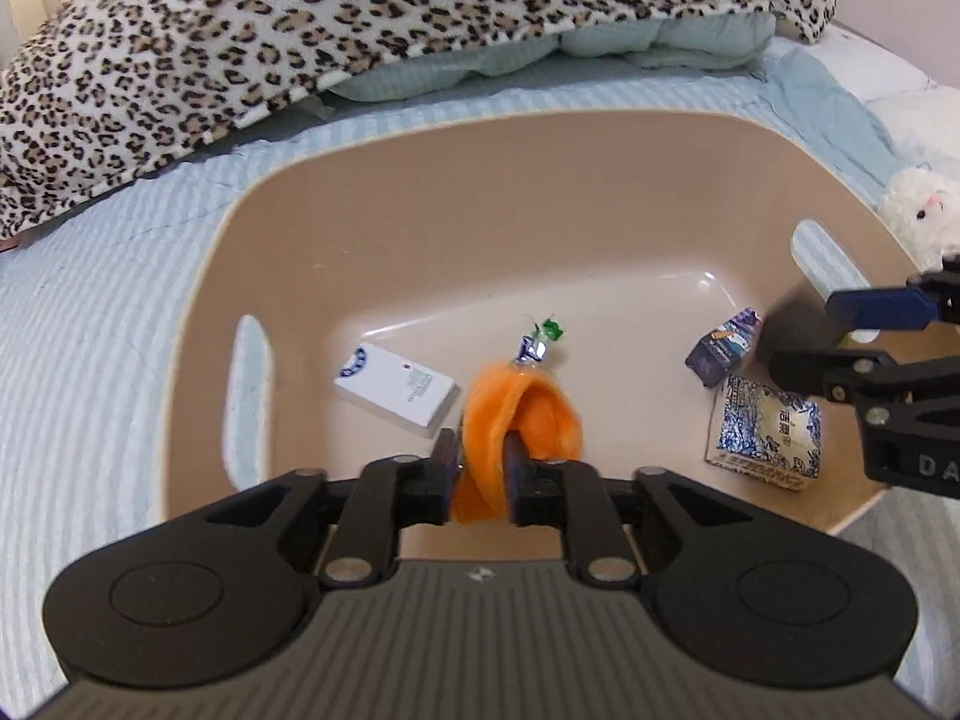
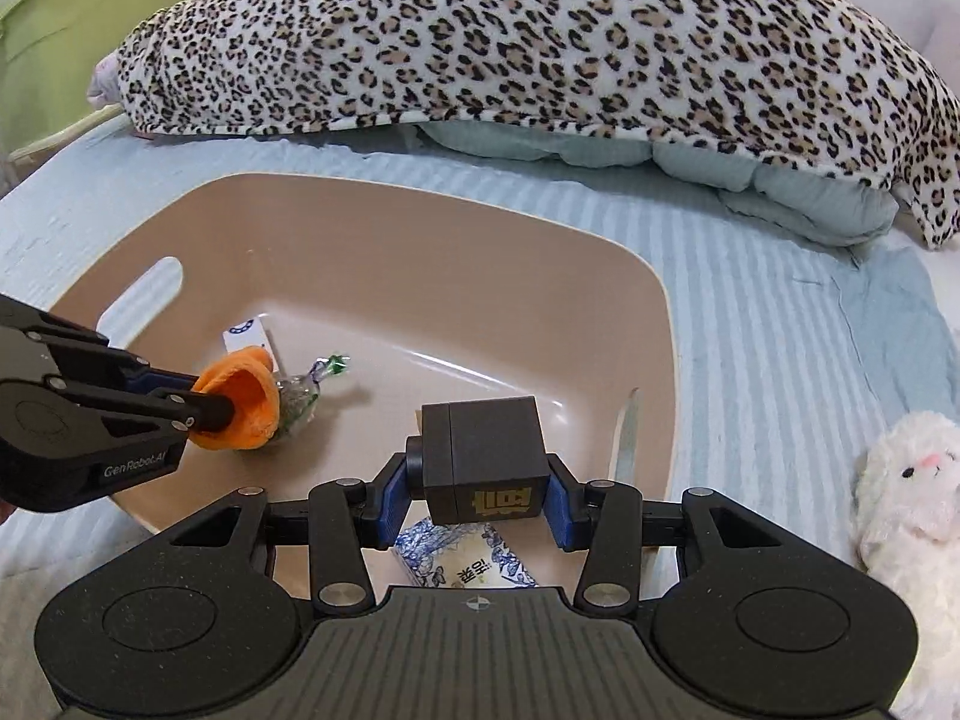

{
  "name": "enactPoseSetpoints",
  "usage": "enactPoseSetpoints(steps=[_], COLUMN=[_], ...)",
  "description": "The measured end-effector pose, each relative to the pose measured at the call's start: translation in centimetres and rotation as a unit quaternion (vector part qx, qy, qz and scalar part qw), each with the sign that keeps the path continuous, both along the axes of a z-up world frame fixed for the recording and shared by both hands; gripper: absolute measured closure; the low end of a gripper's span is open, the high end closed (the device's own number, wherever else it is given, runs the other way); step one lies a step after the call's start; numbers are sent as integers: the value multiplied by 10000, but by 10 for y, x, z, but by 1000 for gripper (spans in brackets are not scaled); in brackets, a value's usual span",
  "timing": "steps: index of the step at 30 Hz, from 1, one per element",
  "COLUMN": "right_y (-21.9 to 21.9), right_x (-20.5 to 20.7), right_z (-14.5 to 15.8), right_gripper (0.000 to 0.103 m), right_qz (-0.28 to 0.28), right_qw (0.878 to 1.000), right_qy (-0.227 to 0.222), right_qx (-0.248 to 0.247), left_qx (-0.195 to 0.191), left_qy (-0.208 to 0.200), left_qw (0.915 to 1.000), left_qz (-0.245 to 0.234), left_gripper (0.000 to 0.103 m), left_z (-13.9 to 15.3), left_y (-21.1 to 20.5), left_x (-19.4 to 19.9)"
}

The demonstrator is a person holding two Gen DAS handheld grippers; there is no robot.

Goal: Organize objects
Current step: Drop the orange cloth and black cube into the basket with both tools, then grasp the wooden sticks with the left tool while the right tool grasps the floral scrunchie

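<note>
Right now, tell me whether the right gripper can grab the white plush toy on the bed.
Probably not yet: the right gripper is shut on a black box. The white plush toy lies unobstructed outside the beige bin.

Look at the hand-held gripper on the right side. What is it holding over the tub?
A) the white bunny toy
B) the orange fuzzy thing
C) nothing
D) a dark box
D: the right hand-held gripper has its blue fingers pressed on both sides of a dark box above the tan tub.
</note>
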State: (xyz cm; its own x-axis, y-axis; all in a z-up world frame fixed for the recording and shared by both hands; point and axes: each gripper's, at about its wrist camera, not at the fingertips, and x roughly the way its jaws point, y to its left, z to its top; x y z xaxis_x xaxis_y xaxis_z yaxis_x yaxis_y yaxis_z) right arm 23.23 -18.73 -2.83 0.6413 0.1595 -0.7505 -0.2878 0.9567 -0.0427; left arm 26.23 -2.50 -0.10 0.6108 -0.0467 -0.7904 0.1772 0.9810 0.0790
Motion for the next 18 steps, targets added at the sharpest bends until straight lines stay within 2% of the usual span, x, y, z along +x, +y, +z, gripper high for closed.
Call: enactPoseSetpoints(steps=[1, 2, 4, 6, 9, 12, 15, 18], right_y=[-1, -3, -7, -11, -18, -19, -14, -9], right_x=[-2, -5, -11, -18, -34, -53, -74, -94], right_z=[2, 5, 13, 26, 45, 56, 60, 57], right_gripper=[51, 49, 42, 32, 21, 11, 6, 4], right_qz=[8, -3, -44, -56, -89, -56, 35, 128], right_qw=[10000, 9999, 9997, 9993, 9980, 9971, 9975, 9980], right_qy=[19, 33, -13, -105, -264, -296, -307, -253], right_qx=[74, 149, 257, 366, 570, 696, 634, 571], left_qx=[-5, -11, 47, 216, 380, 369, 188, 245], left_qy=[-65, -167, -408, -650, -822, -934, -833, -836], left_qw=[10000, 9998, 9991, 9976, 9956, 9947, 9960, 9958], left_qz=[36, 65, 58, -43, -240, -221, -255, -281], left_gripper=[51, 45, 24, 17, 13, 11, 11, 11], left_z=[4, 9, 21, 32, 45, 53, 55, 52], left_y=[2, 5, 6, 5, 4, 6, 10, 12], left_x=[-3, -7, -18, -32, -54, -76, -93, -109])
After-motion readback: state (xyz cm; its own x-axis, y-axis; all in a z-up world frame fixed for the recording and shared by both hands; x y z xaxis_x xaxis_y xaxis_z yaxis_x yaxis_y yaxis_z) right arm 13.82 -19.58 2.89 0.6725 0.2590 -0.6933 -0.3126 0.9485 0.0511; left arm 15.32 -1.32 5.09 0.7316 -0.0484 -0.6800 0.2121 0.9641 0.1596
